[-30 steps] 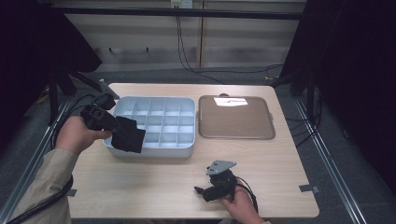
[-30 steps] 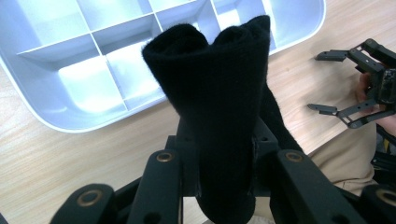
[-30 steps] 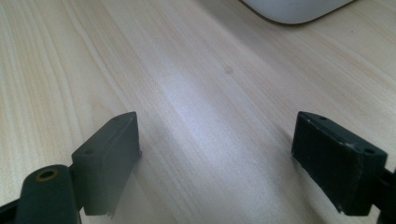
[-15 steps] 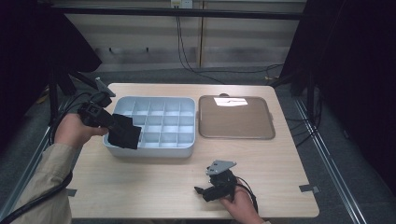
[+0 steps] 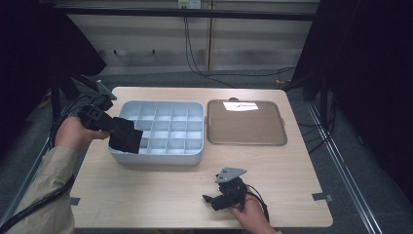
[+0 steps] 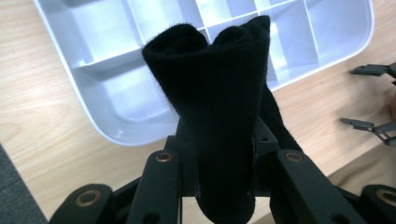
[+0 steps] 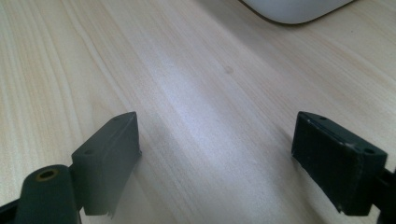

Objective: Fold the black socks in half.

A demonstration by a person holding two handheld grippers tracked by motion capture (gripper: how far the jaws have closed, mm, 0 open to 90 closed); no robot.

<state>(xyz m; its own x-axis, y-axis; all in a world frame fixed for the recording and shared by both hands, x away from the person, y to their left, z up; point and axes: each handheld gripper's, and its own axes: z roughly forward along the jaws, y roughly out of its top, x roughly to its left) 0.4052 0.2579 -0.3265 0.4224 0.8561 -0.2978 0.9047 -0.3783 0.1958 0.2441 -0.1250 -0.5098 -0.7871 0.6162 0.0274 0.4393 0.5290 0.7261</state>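
Observation:
A black rolled sock (image 5: pixel 125 135) hangs over the front left corner of the white compartment tray (image 5: pixel 170 109). My left gripper (image 5: pixel 113 126) is shut on it, coming in from the tray's left side. In the left gripper view the sock (image 6: pixel 219 93) stands up between the jaws of that gripper (image 6: pixel 224 140) above the tray's corner compartments (image 6: pixel 116 126). My right gripper (image 5: pixel 210 202) rests low near the table's front edge, pointing left. Its jaws (image 7: pixel 217 154) stand wide open over bare wood with nothing between them.
A brown flat tray (image 5: pixel 246 123) lies to the right of the compartment tray, with a bright reflection near its far rim. The right gripper (image 6: pixel 373 98) appears at the right edge of the left gripper view. The tray's white rim (image 7: pixel 294 9) is seen ahead of the right gripper.
My left hand has drawn the sock a little to the left and farther back along the compartment tray's front left corner. The right gripper has stayed where it was.

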